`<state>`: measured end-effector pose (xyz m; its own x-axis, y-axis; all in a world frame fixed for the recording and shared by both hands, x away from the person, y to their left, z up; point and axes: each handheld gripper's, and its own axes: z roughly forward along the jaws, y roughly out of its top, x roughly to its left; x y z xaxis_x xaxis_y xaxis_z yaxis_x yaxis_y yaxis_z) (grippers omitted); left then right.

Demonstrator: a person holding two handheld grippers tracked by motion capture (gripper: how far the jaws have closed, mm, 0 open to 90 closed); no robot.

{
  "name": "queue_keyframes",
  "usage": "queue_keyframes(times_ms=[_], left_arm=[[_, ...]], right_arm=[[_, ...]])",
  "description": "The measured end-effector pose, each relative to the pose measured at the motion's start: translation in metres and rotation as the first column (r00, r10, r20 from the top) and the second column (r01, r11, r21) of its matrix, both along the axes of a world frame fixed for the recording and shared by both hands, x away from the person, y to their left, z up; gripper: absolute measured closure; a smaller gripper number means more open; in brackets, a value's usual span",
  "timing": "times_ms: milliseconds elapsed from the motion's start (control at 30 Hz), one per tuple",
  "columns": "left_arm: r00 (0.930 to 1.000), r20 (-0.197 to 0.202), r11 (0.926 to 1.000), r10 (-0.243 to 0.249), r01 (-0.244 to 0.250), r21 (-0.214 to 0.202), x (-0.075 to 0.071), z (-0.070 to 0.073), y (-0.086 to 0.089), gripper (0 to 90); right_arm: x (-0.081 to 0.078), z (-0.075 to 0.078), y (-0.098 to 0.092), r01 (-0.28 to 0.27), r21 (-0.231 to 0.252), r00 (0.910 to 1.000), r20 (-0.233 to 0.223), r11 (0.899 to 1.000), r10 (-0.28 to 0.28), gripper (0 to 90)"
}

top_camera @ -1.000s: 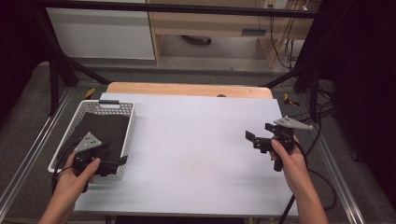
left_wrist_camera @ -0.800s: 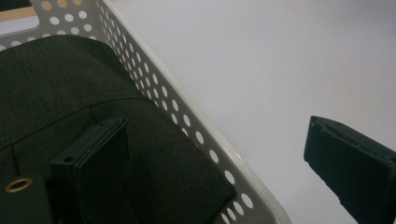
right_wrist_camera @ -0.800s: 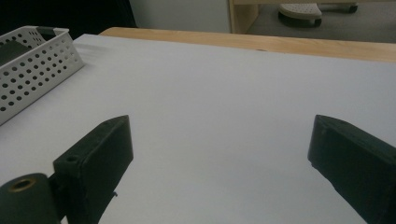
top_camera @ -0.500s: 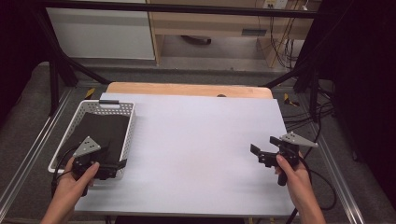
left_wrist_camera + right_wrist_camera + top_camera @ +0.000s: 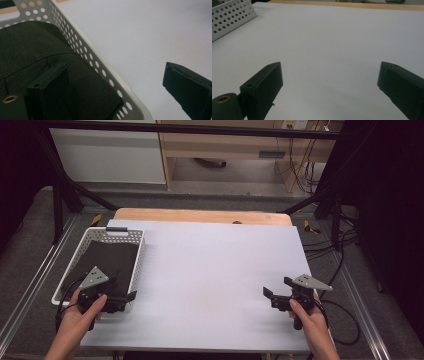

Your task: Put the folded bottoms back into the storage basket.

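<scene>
Overhead view faces forward; gripper views (close, low) share the basket (image 5: 131,265).

**What the frames hide or cut off**

In the left gripper view, the dark folded cloth (image 5: 37,50) runs off the left and bottom edges, and one jaw covers part of it. The white perforated basket (image 5: 100,72) is cut at the top and bottom edges, so its far corners are out of frame. In the high view, the left gripper (image 5: 131,296) hides the basket's near right corner. In the right gripper view, the basket's wall (image 5: 229,17) is cropped by the left edge.
</scene>
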<state>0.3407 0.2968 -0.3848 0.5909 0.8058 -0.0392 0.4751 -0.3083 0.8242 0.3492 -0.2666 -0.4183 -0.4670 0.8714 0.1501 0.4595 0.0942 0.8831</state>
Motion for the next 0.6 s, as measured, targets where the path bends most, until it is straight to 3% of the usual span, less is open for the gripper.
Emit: queue_keyframes(times_ms=[333, 600], left_arm=[[0.9999, 0.004, 0.9999, -0.01, 0.01, 0.001, -0.001, -0.002, -0.003, 6.7], [0.9999, 0.009, 0.9999, -0.014, 0.014, -0.01, -0.002, -0.002, -0.005, 6.7]], right_arm=[[-0.005, -0.011, 0.008, -0.026, -0.001, 0.9996, 0.008, 1.0, 0.026, 6.1], [-0.005, -0.023, 0.022, -0.078, -0.028, 0.9969, -0.005, 0.997, 0.078, 6.1]])
